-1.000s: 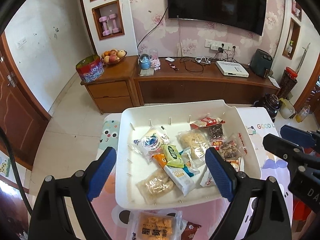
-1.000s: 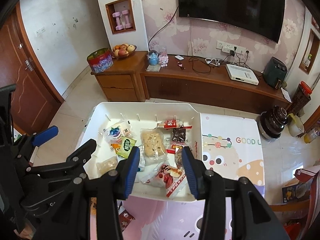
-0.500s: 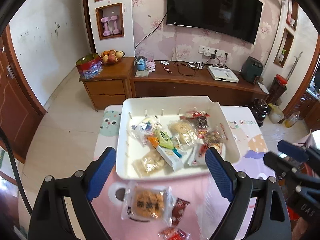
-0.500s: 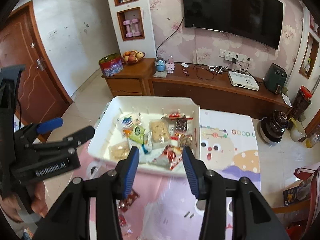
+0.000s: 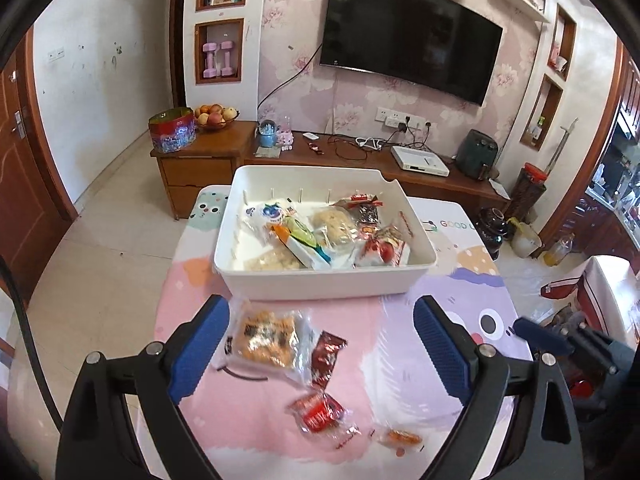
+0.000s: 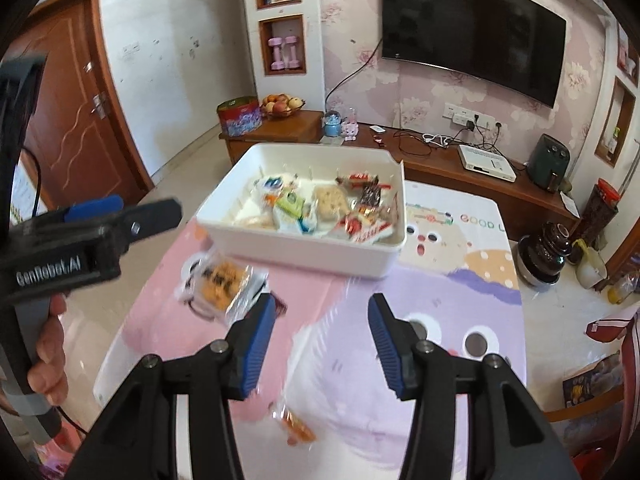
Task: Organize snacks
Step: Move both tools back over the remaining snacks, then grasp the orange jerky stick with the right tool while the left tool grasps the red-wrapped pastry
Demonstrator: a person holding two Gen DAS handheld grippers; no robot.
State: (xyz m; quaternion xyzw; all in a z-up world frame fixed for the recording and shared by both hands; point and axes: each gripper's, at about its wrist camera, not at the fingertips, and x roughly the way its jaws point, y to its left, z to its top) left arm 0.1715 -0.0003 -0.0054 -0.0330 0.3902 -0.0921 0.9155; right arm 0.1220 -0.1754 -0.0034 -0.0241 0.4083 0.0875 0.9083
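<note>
A person's hand (image 6: 48,344) at the far left of the right wrist view grips the handle of the left gripper (image 5: 320,344), whose blue-padded fingers (image 5: 200,338) stand spread wide with nothing pinched between them, above the pink cartoon-printed tablecloth (image 5: 384,344). Just beside its left pad lies a clear-wrapped packet of golden-brown cake (image 5: 266,338), and touching that packet's right edge is a small dark red wrapped candy (image 5: 326,358). Nearer the camera lie a red snack in clear wrap (image 5: 320,412) and, a little to its right, a small orange snack in clear wrap (image 5: 400,436). Beyond these, in the middle of the table, sits the white rectangular plastic bin (image 5: 320,286), holding a heap of mixed wrapped snacks (image 5: 320,232) along its floor. To the right, the right gripper (image 6: 322,344) hangs over the tablecloth near the bin's front wall; its blue pads (image 6: 386,344) have just been opening and stand partly apart, with no thing between them. The cake packet lies just left of its left pad, and the orange snack lies blurred below its fingers.
</note>
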